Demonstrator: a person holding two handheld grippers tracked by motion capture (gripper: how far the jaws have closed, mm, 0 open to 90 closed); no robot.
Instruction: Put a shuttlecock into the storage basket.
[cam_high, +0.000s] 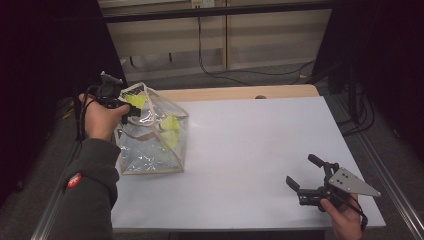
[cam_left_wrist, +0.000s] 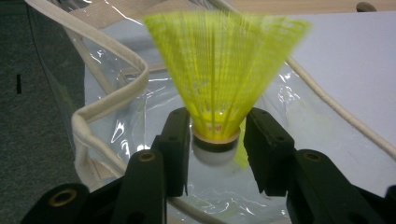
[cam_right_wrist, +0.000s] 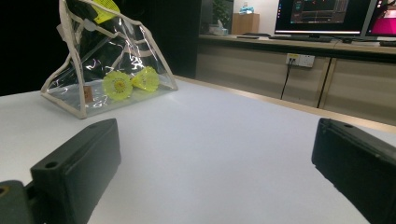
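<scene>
A clear plastic bag (cam_high: 150, 145) with cream trim stands at the table's left. My left gripper (cam_high: 131, 107) hovers over the bag's open top. A yellow shuttlecock (cam_left_wrist: 219, 70) sits between its jaws, cork end toward the camera and blurred, with narrow gaps on both sides of the cork; the jaws stand apart (cam_left_wrist: 217, 140). Two more yellow shuttlecocks (cam_right_wrist: 117, 85) lie inside the bag (cam_right_wrist: 93, 70) on its bottom. My right gripper (cam_high: 301, 170) rests low near the table's front right, open with nothing between its fingers (cam_right_wrist: 215, 163).
The white table top (cam_high: 250, 140) stretches between the bag and my right gripper. A wooden strip (cam_high: 240, 93) runs along the far edge. Behind it cables (cam_high: 220, 70) trail over the floor. Monitors (cam_right_wrist: 322, 16) stand on a far counter.
</scene>
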